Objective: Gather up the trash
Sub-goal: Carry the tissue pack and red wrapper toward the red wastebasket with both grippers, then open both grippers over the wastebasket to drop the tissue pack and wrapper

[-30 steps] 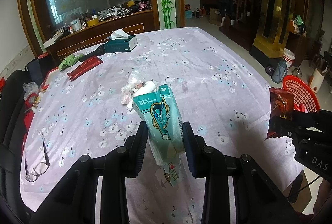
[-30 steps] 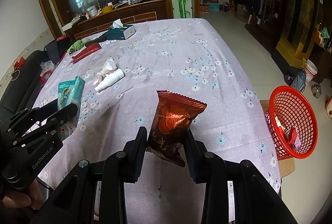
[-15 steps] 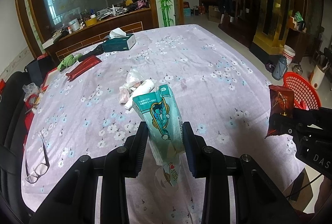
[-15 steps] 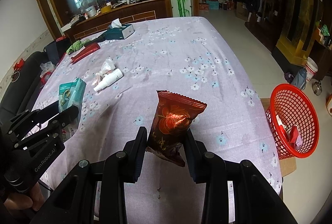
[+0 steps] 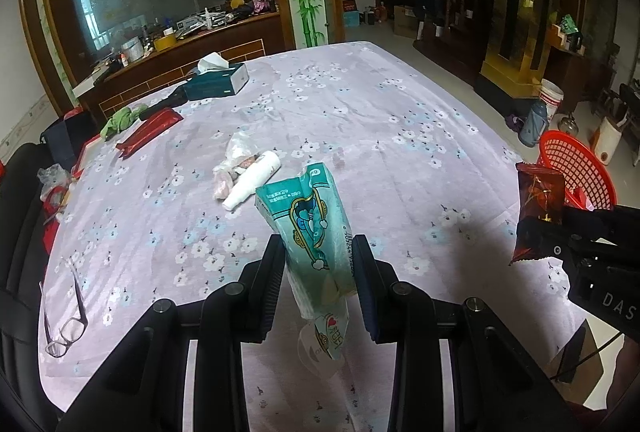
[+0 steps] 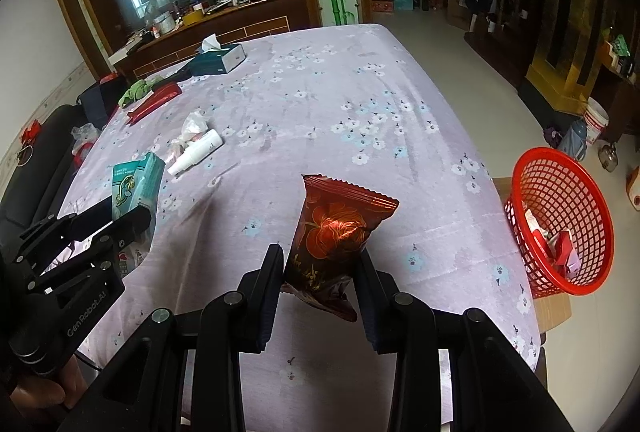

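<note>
My left gripper point(image 5: 318, 252) is shut on a teal tissue packet point(image 5: 310, 228), held upright above the near part of the purple flowered table point(image 5: 360, 119). That teal tissue packet point(image 6: 134, 187) also shows at the left of the right wrist view. My right gripper point(image 6: 320, 264) is shut on a dark red snack wrapper point(image 6: 336, 232), lifted over the table's near right side. The same red snack wrapper point(image 5: 538, 211) appears at the right edge of the left wrist view. A red mesh basket point(image 6: 560, 220) holding some trash sits off the table's right edge.
On the table lie a white spray bottle point(image 5: 254, 183) beside a crumpled clear bag point(image 5: 236, 159), a red flat packet point(image 5: 150, 133), a green cloth point(image 5: 120, 121), a teal tissue box point(image 5: 218, 79) and eyeglasses point(image 5: 66, 312). Black chairs point(image 6: 36, 159) line the left side.
Both grippers, still gripping their items, have drifted slightly back and up from the table; the basket sits a little farther right in the right wrist view.
</note>
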Motion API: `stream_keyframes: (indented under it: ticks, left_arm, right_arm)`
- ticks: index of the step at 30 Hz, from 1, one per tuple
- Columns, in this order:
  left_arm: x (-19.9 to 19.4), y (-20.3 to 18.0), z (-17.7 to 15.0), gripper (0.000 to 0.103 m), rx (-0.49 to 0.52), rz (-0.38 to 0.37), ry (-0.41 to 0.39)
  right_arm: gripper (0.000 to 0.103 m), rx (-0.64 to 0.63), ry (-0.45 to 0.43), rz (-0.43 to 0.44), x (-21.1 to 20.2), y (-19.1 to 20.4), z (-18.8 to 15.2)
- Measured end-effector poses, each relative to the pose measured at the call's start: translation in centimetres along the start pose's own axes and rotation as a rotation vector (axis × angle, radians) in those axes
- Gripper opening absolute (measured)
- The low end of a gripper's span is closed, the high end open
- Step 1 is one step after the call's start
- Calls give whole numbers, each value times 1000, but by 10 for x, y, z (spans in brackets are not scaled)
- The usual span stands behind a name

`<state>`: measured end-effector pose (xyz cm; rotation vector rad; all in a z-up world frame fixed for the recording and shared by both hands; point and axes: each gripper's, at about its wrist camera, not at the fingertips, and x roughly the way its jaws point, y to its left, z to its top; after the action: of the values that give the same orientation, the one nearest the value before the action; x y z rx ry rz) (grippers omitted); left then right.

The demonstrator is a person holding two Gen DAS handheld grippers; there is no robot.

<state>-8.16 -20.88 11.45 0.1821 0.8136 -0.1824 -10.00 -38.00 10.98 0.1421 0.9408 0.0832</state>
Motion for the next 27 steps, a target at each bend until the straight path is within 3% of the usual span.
stream_keyframes:
  ticks: [16,27]
  left_arm:
    - [10,-47,10,33,80,-76,8]
    - [13,-109,39,33,200,-179,-19]
  right_arm:
    - [38,108,2,-29,-10,-49,-8]
    - [38,260,-31,-88,-30,-118,-10]
